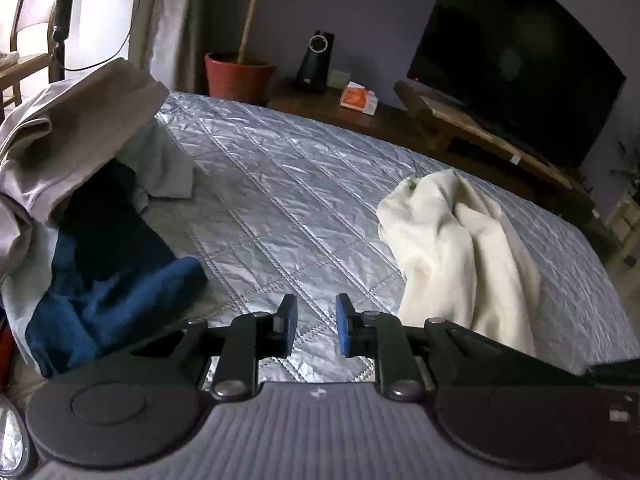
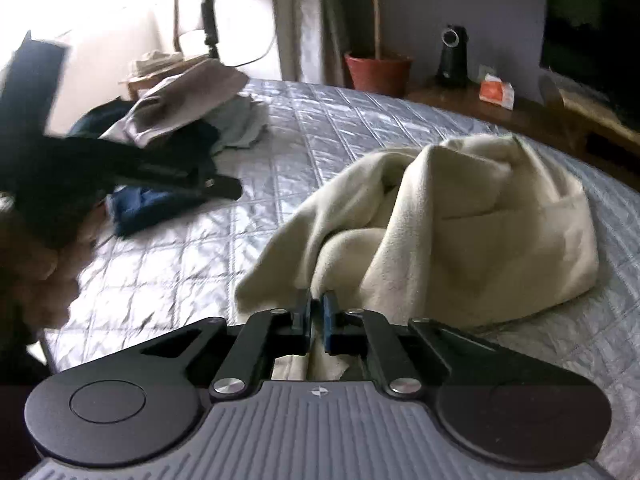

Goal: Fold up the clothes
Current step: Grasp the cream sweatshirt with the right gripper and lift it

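Note:
A crumpled cream garment (image 2: 480,216) lies on the silver quilted bed (image 2: 180,260). My right gripper (image 2: 317,300) is shut on a fold at its near edge, and cream cloth shows between the blue pads. In the left wrist view the same cream garment (image 1: 460,248) lies to the right. My left gripper (image 1: 316,308) hovers over bare quilt (image 1: 280,184), its jaws a small way apart with nothing between them. Its black body (image 2: 180,176) shows at the left of the right wrist view, beside a dark blue garment (image 1: 112,300).
A heap of grey, beige and blue clothes (image 1: 80,128) fills the bed's left side. Beyond the far edge stand a terracotta pot (image 1: 240,76), a black speaker (image 1: 316,62), an orange packet (image 1: 358,98) and a dark TV (image 1: 512,60) on a wooden sideboard (image 1: 400,120).

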Demonstrator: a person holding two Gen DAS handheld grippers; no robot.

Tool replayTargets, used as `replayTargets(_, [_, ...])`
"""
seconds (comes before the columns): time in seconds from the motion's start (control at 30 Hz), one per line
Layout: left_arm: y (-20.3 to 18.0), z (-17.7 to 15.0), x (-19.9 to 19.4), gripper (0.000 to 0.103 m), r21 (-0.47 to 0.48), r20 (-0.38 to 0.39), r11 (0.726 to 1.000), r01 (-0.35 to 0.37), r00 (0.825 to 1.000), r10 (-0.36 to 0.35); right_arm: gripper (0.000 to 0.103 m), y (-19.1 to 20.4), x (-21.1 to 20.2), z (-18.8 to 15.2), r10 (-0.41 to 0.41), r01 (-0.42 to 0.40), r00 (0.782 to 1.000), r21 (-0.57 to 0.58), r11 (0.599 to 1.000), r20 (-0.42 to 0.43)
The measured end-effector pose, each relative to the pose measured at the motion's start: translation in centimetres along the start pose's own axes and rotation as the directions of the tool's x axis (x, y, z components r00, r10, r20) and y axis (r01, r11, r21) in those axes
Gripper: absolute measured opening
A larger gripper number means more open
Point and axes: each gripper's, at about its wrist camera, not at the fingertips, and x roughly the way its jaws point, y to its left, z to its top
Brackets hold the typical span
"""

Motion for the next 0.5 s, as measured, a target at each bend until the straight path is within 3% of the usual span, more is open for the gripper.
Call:
replayTargets(0.1, [0.1,0.0,0.3,0.017,-0.006,-0.002,1.000,0.000,1.000,0.000,0.007,-0.3,-0.7,-0.3,0.017,-0.017,1.000,0.015,1.000,0.004])
replayTargets(0.17, [0.1,0.0,0.5,0.017,-0.009,-0.004,1.000,0.001,1.000,-0.001,0.030,-1.8,-0.7,-0.1,-0.060,0.054,0.997,0.123,0.991,0.047])
replayTargets(0.23, [0.0,0.0,0.6,0.017,-0.008,-0.005,1.000,0.006,1.000,-0.006,0.046,-4.0,-0.6,-0.3,-0.143,0.117,0.986,0.267,0.956,0.079])
replayTargets(0.27, [0.0,-0.1,0.6,0.018,-0.009,-0.006,1.000,0.010,1.000,-0.010,0.048,-5.0,-0.4,-0.4,-0.175,0.139,0.981,0.324,0.936,0.085])
replayTargets(0.33, [0.0,-0.2,0.7,0.019,-0.014,-0.010,1.000,0.016,1.000,-0.016,0.053,-5.4,0.9,-0.3,-0.178,0.151,0.982,0.315,0.937,0.059])
replayTargets(0.43, [0.0,-0.3,1.0,0.019,-0.029,-0.019,0.999,0.021,1.000,-0.021,0.072,-4.8,3.3,-0.2,-0.146,0.142,0.989,0.250,0.958,-0.003])
replayTargets(0.47, [0.0,-0.4,1.0,0.019,-0.029,-0.021,0.999,0.020,1.000,-0.021,0.048,-4.6,3.9,-0.2,-0.151,0.148,0.989,0.232,0.961,-0.006])
replayTargets(0.5, [0.0,-0.5,1.1,0.019,-0.027,-0.023,0.999,0.019,1.000,-0.020,0.017,-4.7,4.1,-0.3,-0.153,0.151,0.988,0.229,0.962,-0.006])
